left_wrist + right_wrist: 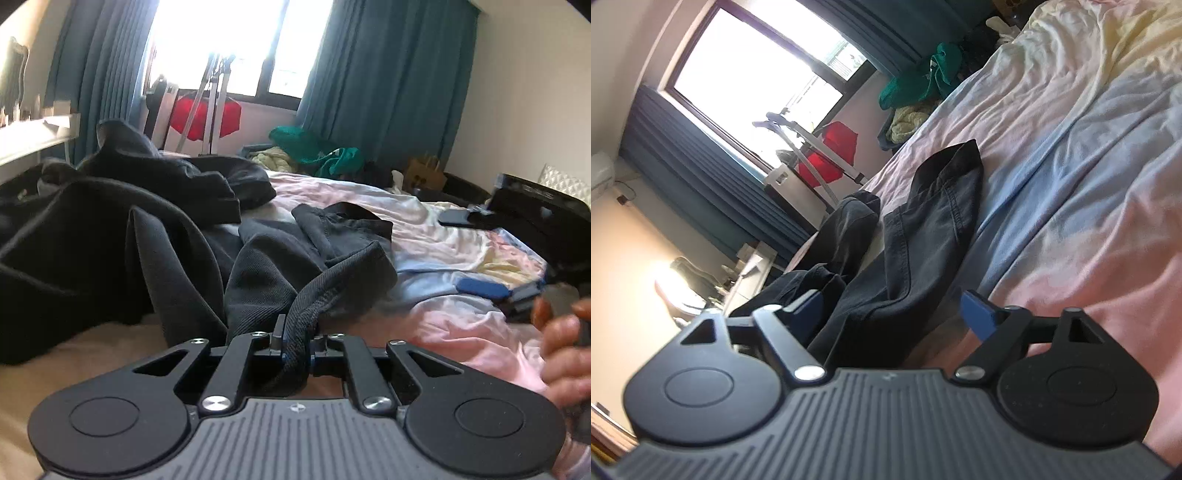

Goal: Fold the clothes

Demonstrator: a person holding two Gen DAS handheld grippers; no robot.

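A brown paper bag (pixel 424 173) stands open past the far side of the bed (pixel 424 229), and what it holds cannot be made out from here. Beside it lies a heap of green cloth (pixel 314 149) on a pale yellow blanket (pixel 273 157).

The dark trousers (pixel 280 266) lie rumpled across the pink, blue and cream bedsheet, the fabric a dark twill with visible stitched seams, bunched into high folds. More dark clothing (pixel 155 173) is piled behind them towards the curtains (pixel 388 81).

The left gripper (pixel 295 341) is clamped tight on a thick hem of the trousers, which rises from between its fingers. The right gripper (pixel 897 314) stands wide apart, its blue pads (pixel 977 317) either side of a trouser fold without pressing it. A hand (pixel 565 354) shows at the right edge, wrapped round a dark handle.
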